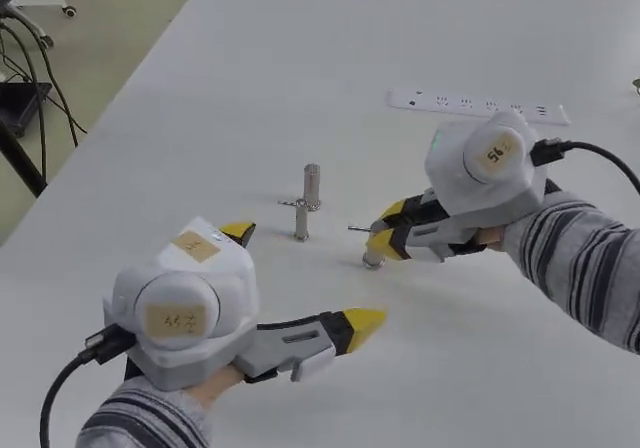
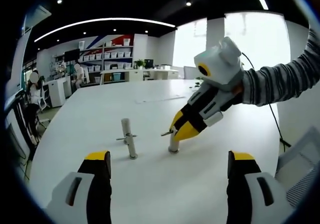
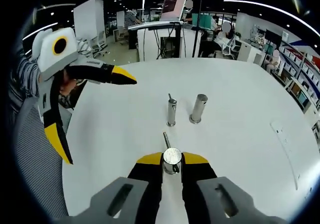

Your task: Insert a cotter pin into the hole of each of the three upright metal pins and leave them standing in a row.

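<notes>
Three metal pins stand close together mid-table. The far pin (image 1: 312,184) is bare. The pin in front of it (image 1: 301,222) has a cotter pin (image 1: 290,204) through its hole. My right gripper (image 1: 386,236) is shut on the top of the third pin (image 1: 373,259), whose cotter pin (image 1: 358,228) sticks out to the left. In the right gripper view the held pin (image 3: 172,157) sits between the yellow fingertips, with the other two pins (image 3: 172,112) (image 3: 198,108) beyond. My left gripper (image 1: 300,276) is open and empty, near the front edge, short of the pins.
A white power strip (image 1: 478,105) lies at the far right of the white table (image 1: 250,78). Cables trail from both grippers. Off the table's left edge are floor, cables and a chair base (image 1: 30,13).
</notes>
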